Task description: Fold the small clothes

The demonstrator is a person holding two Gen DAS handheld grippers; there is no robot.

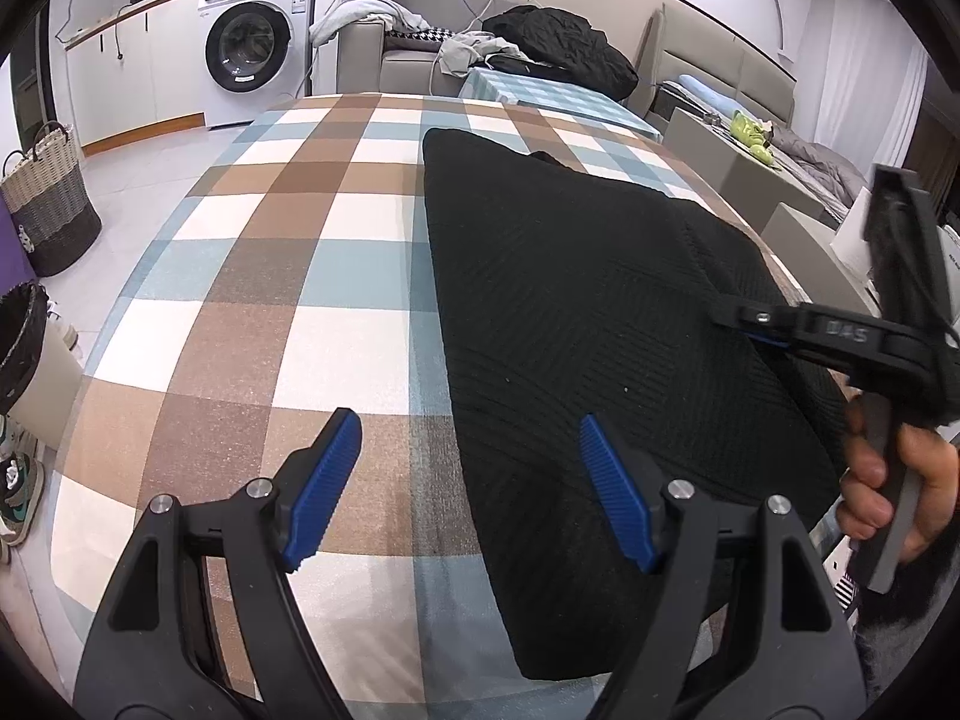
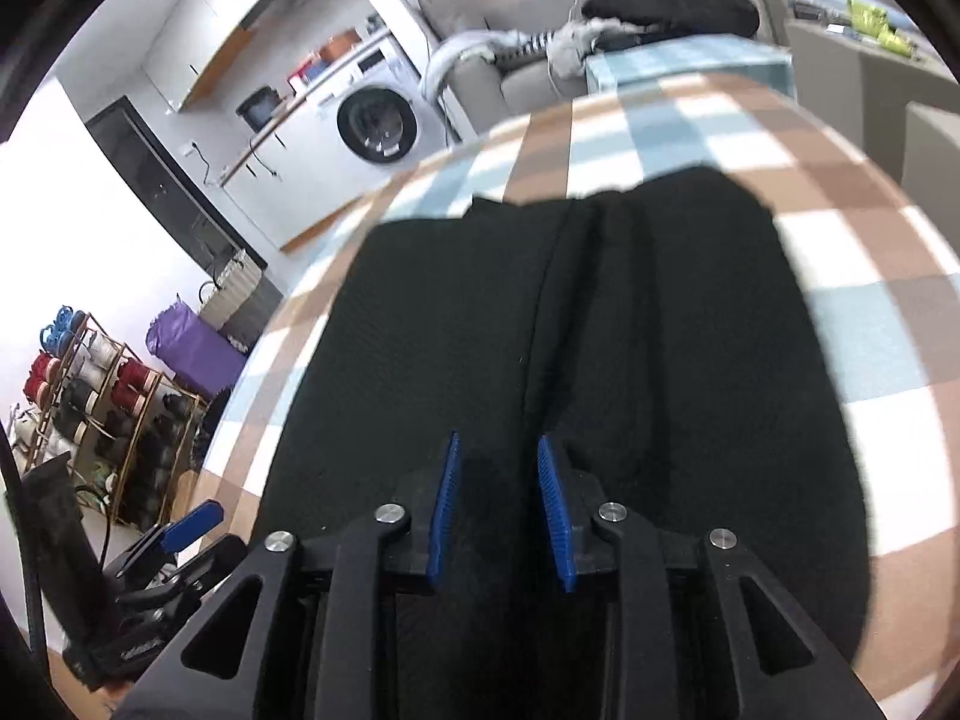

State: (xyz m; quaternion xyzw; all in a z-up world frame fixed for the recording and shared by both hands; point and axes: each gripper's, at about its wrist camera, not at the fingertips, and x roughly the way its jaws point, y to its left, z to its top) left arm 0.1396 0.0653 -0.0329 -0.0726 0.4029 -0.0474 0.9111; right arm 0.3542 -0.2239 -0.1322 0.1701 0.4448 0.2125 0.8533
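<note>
A black knit garment (image 1: 576, 312) lies folded on the checked tablecloth (image 1: 288, 276), on the right half of the table. My left gripper (image 1: 474, 480) is open, hovering over the garment's left edge near the front. My right gripper (image 1: 741, 317) comes in from the right, low over the garment's right side, a hand on its handle. In the right wrist view the right gripper (image 2: 499, 504) has its blue pads a narrow gap apart just above the garment (image 2: 456, 348), with no cloth visibly pinched between them. The left gripper (image 2: 180, 531) shows at lower left.
A washing machine (image 1: 252, 48) and a sofa with heaped clothes (image 1: 552, 42) stand beyond the table. A woven basket (image 1: 48, 204) and a bin (image 1: 24, 336) sit on the floor at left. A shelf of spools (image 2: 90, 396) stands at left in the right wrist view.
</note>
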